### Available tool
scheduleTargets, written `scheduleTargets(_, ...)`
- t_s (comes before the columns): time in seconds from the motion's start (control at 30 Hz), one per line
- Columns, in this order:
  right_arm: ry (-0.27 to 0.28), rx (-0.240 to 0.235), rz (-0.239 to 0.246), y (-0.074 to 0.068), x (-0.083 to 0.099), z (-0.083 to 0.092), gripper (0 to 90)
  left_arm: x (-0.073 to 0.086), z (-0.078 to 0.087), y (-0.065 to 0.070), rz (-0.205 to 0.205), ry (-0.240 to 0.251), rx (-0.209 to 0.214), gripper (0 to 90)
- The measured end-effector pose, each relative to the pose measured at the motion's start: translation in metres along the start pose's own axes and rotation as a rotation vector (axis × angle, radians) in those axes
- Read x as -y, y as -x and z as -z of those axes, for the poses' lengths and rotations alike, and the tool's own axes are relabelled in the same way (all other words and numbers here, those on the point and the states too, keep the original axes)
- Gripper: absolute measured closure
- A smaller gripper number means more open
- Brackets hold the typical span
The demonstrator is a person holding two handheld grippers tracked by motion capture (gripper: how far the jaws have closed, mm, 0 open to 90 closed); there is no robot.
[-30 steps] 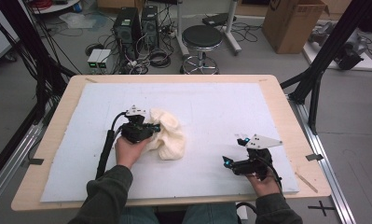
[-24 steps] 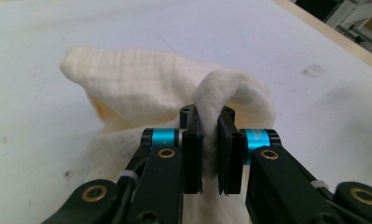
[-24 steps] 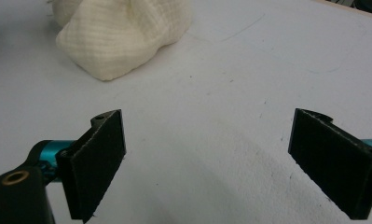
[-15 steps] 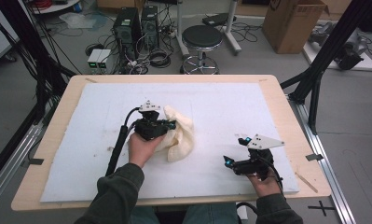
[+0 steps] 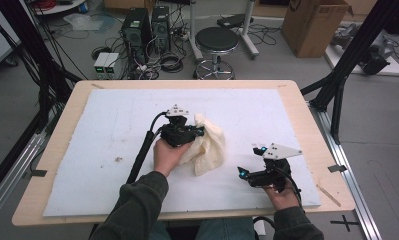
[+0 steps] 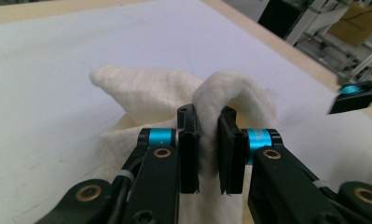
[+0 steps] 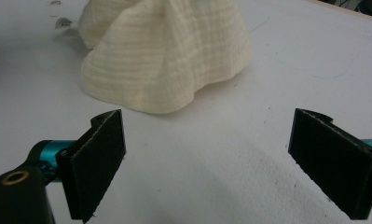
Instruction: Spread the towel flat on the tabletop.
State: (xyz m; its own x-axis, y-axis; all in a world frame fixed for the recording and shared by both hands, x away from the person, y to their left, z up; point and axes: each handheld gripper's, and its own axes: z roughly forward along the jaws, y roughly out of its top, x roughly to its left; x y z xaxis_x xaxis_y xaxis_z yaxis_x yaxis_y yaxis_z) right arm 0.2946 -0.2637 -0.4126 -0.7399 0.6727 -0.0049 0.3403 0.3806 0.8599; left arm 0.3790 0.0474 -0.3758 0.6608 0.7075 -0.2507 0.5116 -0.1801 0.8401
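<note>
Cloth [image 6: 221,88] is bunched mid-table, pinched in my left claw [image 6: 207,154] on just a small fold, so I reckon it slips out if I tug harder, while my right claw [image 7: 207,154] sits spread wide nearby.

The cloth [image 5: 207,145] near the middle of the table is cream, with a fine ribbed weave in even rows; the left gripper [image 6: 207,140] is black, with turquoise rings behind its pads and brass-coloured rivets; the right gripper [image 5: 247,172], toward the near right corner, is black too, with turquoise accents and a pale grey plate on top. The table [image 5: 297,100] has a light wooden rim around a white mat [image 5: 112,125] flecked with small dark marks; the sleeve [image 5: 137,205] at the near edge is dark olive green
</note>
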Motion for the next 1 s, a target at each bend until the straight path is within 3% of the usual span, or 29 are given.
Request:
scheduleTargets(0.17,0.002,-0.004,0.009,0.0,0.0,0.0,10.1,0.008,-0.017,-0.013,-0.032,-0.06,-0.055,75.5)
scheduleTargets(0.3,0.002,-0.015,0.0,0.001,0.0,-0.002,10.1,0.013,-0.026,-0.022,-0.056,-0.071,-0.085,69.6)
scheduleTargets(0.37,-0.004,-0.019,0.003,0.0,0.0,-0.003,10.1,0.014,-0.027,-0.027,-0.06,-0.074,-0.1,55.9)
scheduleTargets(0.43,-0.013,-0.031,0.004,0.0,0.0,-0.005,10.1,0.013,-0.026,-0.03,-0.062,-0.073,-0.103,50.8)
scheduleTargets(0.53,-0.015,-0.043,-0.005,0.0,-0.001,-0.006,10.1,0.01,-0.018,-0.033,-0.066,-0.056,-0.099,39.7)
scheduleTargets(0.63,-0.016,-0.054,0.003,0.0,-0.004,-0.008,10.1,0.008,-0.005,-0.036,-0.085,-0.03,-0.089,36.6)
scheduleTargets(0.83,-0.007,-0.089,0.018,-0.005,-0.011,-0.009,10.1,0.013,0.027,-0.044,-0.117,-0.001,-0.079,35.3)
scheduleTargets(1.0,-0.018,-0.108,0.051,-0.014,-0.021,-0.016,10.4,0.028,0.05,-0.047,-0.137,0.002,-0.078,33.8)
